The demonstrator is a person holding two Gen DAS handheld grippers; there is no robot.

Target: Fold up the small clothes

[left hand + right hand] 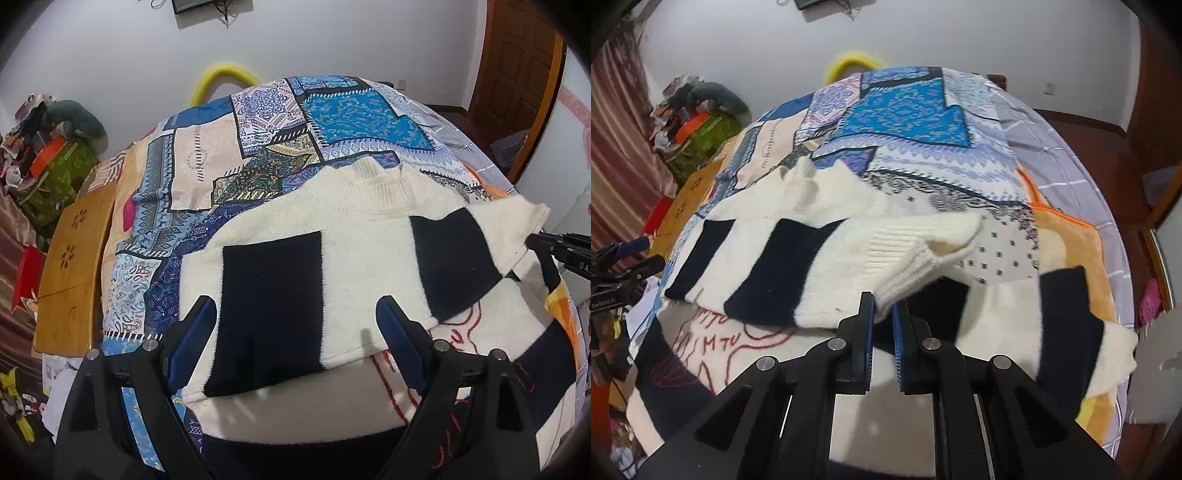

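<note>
Sweater (362, 236) neck points away (sleeves folded inward).

Both views were evenly and fairly brightly lit by soft indoor light, with no glare. Fisheye distortion bulged the bed (258, 122) into a dome and darkened the corners. The left view was sharp; the right view showed motion blur on the sweater (820, 266) and far bedding.

sweater (713, 345): red "MTU" twice | left gripper (613, 291): "GenRobot.AI"
</note>
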